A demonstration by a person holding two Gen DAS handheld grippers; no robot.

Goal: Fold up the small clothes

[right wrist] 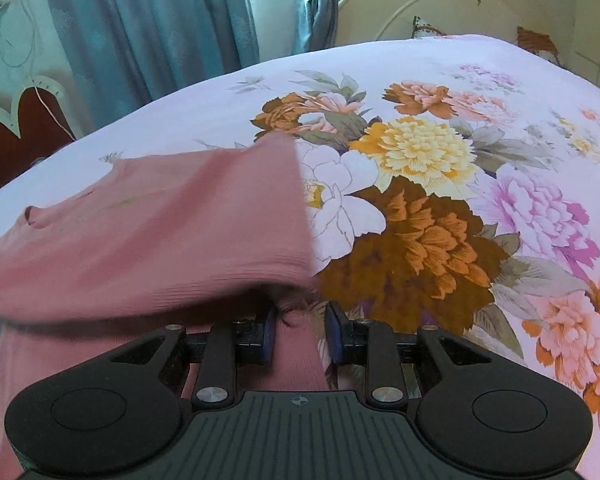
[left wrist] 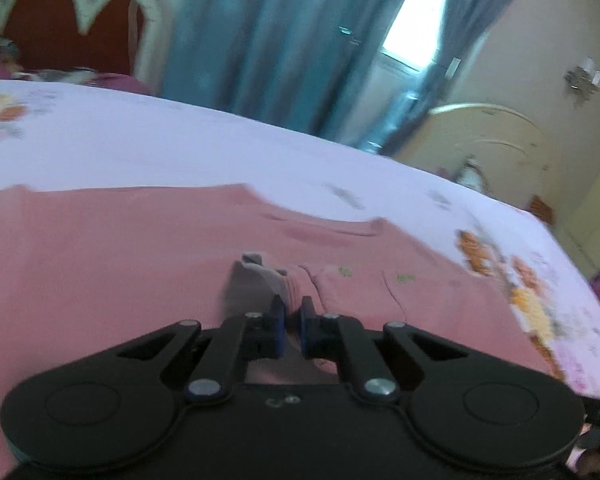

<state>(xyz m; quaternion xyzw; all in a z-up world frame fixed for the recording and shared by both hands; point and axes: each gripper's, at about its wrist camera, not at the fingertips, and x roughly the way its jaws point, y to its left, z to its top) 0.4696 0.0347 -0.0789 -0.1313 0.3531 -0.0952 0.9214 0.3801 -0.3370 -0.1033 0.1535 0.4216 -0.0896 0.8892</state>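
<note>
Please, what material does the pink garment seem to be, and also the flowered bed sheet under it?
Pink garment: probably a soft ribbed knit, matte; fine parallel ridges show and it drapes limply.
Flowered bed sheet: seemingly a smooth thin woven cloth, cotton or a blend, with printed flowers and a faint sheen; the exact fibre cannot be told.

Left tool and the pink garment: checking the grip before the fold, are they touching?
Touching. The left wrist view shows the left tool shut on a pinched ridge of the pink garment.
</note>
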